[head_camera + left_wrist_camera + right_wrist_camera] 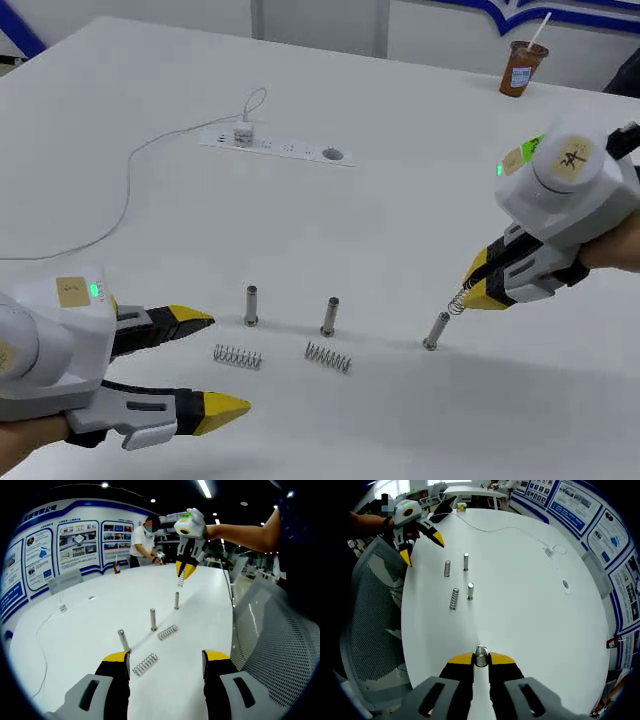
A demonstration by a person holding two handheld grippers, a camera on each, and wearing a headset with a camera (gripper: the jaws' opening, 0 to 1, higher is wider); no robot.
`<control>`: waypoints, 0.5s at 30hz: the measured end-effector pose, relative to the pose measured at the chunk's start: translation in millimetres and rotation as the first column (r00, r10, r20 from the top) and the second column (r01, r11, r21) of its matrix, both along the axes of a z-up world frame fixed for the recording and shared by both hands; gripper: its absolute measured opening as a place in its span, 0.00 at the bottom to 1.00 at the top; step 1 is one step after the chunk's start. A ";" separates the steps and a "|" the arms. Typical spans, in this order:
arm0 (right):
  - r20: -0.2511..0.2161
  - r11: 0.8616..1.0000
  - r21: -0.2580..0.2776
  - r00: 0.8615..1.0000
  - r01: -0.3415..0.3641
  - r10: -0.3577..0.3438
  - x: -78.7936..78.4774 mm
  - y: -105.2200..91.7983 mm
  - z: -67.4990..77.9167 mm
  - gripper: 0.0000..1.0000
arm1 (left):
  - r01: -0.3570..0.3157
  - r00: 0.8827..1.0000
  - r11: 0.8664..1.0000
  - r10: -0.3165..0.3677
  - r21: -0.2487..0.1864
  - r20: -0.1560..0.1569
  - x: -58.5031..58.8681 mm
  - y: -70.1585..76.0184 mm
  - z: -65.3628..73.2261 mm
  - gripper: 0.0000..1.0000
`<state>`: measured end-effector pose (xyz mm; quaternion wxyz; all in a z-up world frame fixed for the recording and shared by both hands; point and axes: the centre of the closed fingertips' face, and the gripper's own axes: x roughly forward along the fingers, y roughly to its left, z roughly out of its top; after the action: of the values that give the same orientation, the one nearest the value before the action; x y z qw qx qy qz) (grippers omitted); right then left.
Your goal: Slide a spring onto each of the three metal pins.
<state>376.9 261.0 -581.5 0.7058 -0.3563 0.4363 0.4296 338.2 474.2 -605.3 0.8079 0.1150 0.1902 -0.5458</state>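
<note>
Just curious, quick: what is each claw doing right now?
Left gripper: open, holding nothing.
Right gripper: shut on a spring.

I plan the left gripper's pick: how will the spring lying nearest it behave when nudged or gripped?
The spring lies on its side on the smooth table, so a nudge would probably roll it. Its thin open coils suggest it is light and may squash when pinched.

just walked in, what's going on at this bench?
Spring-on-pin assembly with two handheld grippers. The right gripper is shut on a spring, held just above the rightmost pin, not yet on it. The left gripper is open, near the other two springs lying on the table beside two bare pins.
</note>
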 end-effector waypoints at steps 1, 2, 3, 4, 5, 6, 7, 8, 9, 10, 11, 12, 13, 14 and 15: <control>-0.005 1.000 -0.004 1.000 0.000 0.000 0.6 -0.1 -2.1 0.12 | -0.003 1.000 1.000 0.003 -0.001 -0.001 0.4 0.5 0.1 0.60; -0.005 1.000 -0.008 1.000 -0.002 0.002 1.6 -0.3 -3.5 0.12 | -0.004 1.000 1.000 0.004 -0.001 0.000 0.6 0.7 0.2 0.60; -0.007 1.000 -0.011 1.000 -0.002 0.001 2.2 -0.7 -4.6 0.12 | -0.005 1.000 1.000 0.005 -0.001 -0.001 0.7 1.0 0.2 0.60; -0.010 1.000 -0.014 1.000 -0.002 0.002 2.6 -0.9 -5.8 0.12 | -0.006 1.000 1.000 0.006 -0.001 -0.001 0.7 1.1 0.1 0.60; -0.013 1.000 -0.015 1.000 -0.003 0.003 3.5 -0.9 -6.8 0.12 | -0.007 1.000 1.000 0.007 0.000 -0.002 0.6 1.4 -0.1 0.60; -0.015 1.000 -0.016 1.000 -0.003 0.003 4.1 -0.9 -7.5 0.12 | -0.007 1.000 1.000 0.007 0.000 -0.002 0.5 1.6 -0.2 0.60; -0.018 1.000 -0.016 1.000 -0.003 0.002 4.7 -0.9 -8.4 0.12 | -0.009 1.000 1.000 0.009 -0.001 -0.003 0.4 1.8 -0.3 0.60; -0.021 1.000 -0.016 1.000 -0.002 0.002 5.1 -0.9 -9.2 0.12 | -0.010 1.000 1.000 0.010 -0.001 -0.003 0.2 2.0 -0.5 0.60; -0.025 1.000 -0.016 1.000 -0.002 0.001 5.4 -1.0 -10.4 0.12 | -0.011 1.000 1.000 0.011 -0.001 -0.004 0.1 2.4 -0.9 0.60; -0.027 1.000 -0.018 1.000 -0.001 0.001 5.5 -1.2 -11.2 0.12 | -0.012 1.000 1.000 0.012 0.000 -0.004 -0.1 2.6 -1.1 0.60; -0.030 1.000 -0.019 1.000 -0.001 0.001 5.4 -1.4 -12.0 0.12 | -0.013 1.000 1.000 0.013 0.000 -0.005 -0.2 2.9 -1.4 0.60; -0.033 1.000 -0.020 0.999 -0.002 0.001 5.2 -1.5 -13.0 0.12 | -0.014 1.000 1.000 0.014 0.001 -0.006 -0.5 3.2 -1.8 0.60; -0.036 1.000 -0.020 0.999 -0.002 0.001 5.1 -1.5 -13.7 0.12 | -0.015 1.000 1.000 0.015 0.001 -0.006 -0.5 3.6 -2.0 0.59; -0.040 1.000 -0.023 0.999 -0.002 0.001 5.1 -2.0 -15.0 0.12 | -0.016 1.000 1.000 0.016 0.001 -0.007 -0.5 4.0 -2.3 0.59; -0.040 1.000 -0.024 0.999 -0.002 0.001 5.3 -2.3 -15.6 0.12 | -0.017 1.000 1.000 0.017 0.002 -0.007 -0.5 4.3 -2.5 0.59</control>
<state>382.2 258.8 -597.1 0.6921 -0.3565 0.4553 0.4320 337.7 478.5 -607.8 0.8118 0.1124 0.1944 -0.5391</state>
